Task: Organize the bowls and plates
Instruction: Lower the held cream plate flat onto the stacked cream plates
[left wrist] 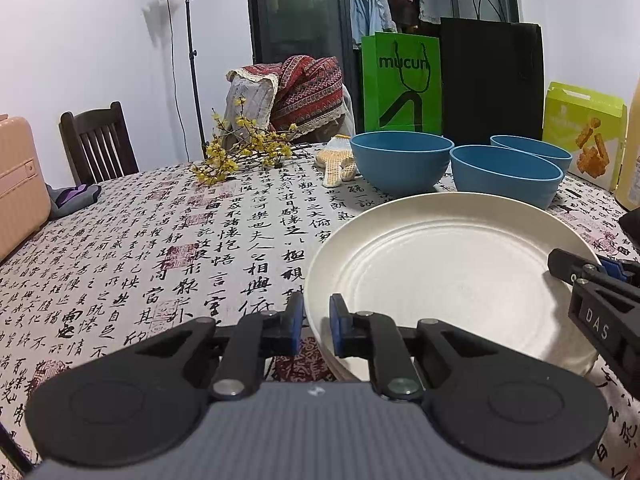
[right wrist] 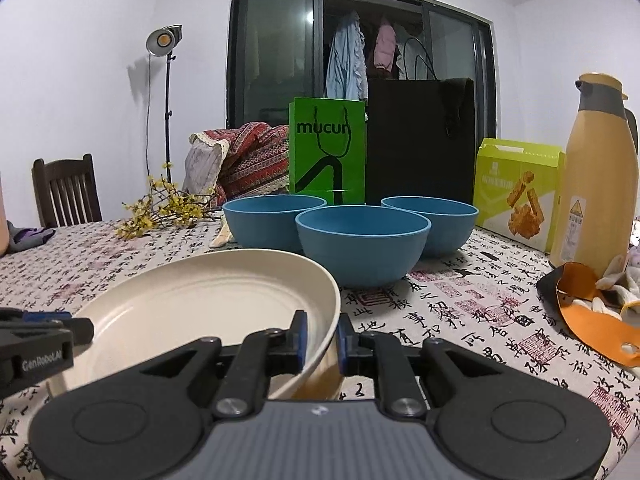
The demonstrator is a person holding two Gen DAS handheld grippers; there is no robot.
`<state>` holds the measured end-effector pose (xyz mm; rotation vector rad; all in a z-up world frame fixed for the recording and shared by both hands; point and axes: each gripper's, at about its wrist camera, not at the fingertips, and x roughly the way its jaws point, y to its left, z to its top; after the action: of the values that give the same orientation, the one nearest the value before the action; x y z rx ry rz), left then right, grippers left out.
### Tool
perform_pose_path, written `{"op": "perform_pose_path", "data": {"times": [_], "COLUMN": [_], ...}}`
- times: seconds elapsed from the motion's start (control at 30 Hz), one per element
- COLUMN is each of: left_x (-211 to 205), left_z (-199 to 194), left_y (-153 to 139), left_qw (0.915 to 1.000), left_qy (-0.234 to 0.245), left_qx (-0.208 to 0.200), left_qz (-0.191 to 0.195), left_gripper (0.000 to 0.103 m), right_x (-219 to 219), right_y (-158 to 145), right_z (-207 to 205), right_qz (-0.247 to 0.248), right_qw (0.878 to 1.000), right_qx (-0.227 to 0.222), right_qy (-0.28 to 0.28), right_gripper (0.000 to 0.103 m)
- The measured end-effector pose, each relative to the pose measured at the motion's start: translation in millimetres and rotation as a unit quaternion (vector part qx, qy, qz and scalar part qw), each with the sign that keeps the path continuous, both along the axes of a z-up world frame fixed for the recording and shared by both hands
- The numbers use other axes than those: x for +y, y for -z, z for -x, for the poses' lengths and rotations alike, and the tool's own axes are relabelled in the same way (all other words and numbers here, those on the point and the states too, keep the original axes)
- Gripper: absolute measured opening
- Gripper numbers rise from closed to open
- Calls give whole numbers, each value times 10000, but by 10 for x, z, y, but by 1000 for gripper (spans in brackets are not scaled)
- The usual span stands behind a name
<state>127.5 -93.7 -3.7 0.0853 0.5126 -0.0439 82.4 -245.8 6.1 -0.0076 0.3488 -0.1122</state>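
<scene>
a white-walled room with dark sliding glass doors lies behind a table [left wrist: 160,240] covered in a cloth printed with black calligraphy and red seals. near the table's front edge is a cream plate [left wrist: 448,280], round, shallow, with faint concentric rings in its well and a raised rim; it looks tilted, but whether it sits on another plate under it cannot be told, since the gripper bodies cover its near edge. the left gripper [left wrist: 312,324] is clamped on the plate's left rim, blue pads on either side of it, and the right gripper [right wrist: 322,338] is clamped on the right rim in the same way. behind the plate stand three blue bowls [right wrist: 362,244], matte and deep, grouped close together, the middle one nearest the plate. further back are a green paper bag [right wrist: 328,152], a black bag [right wrist: 420,140], a yellow-green snack box [right wrist: 516,192] and a tan thermos jug [right wrist: 596,172]. a sprig of yellow flowers [left wrist: 236,152] lies to the left. an orange and black object at the right edge in the right wrist view is hard to identify.
</scene>
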Motion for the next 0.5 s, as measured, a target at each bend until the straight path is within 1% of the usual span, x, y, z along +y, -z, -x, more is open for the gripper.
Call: {"op": "perform_pose_path", "data": {"times": [0.07,0.17,0.2,0.33,0.5], "left_x": [-1,-1,0,3,19], "left_z": [1,10,11,4,5], "left_y": [-1,-2,0,4,-2], "left_qw": [10000,10000,10000,10000,10000], "left_qy": [12,29,30,41,64], "left_qx": [8,2,1,19,39], "left_qz": [6,2,0,-6,27], "left_gripper": [14,14,14,14,15], "right_x": [26,83,88,86,76], "right_y": [-4,7,15,14,-18], "right_z": [7,7,1,12,28], "right_qz": [123,474,501,469,314], "right_qw": [9999,9988,9987,9989,9995], "right_qx": [-28,-60,-34,-40,-70], "right_qy": [30,129,119,61,-34], "right_gripper": [16,16,16,16,16]}}
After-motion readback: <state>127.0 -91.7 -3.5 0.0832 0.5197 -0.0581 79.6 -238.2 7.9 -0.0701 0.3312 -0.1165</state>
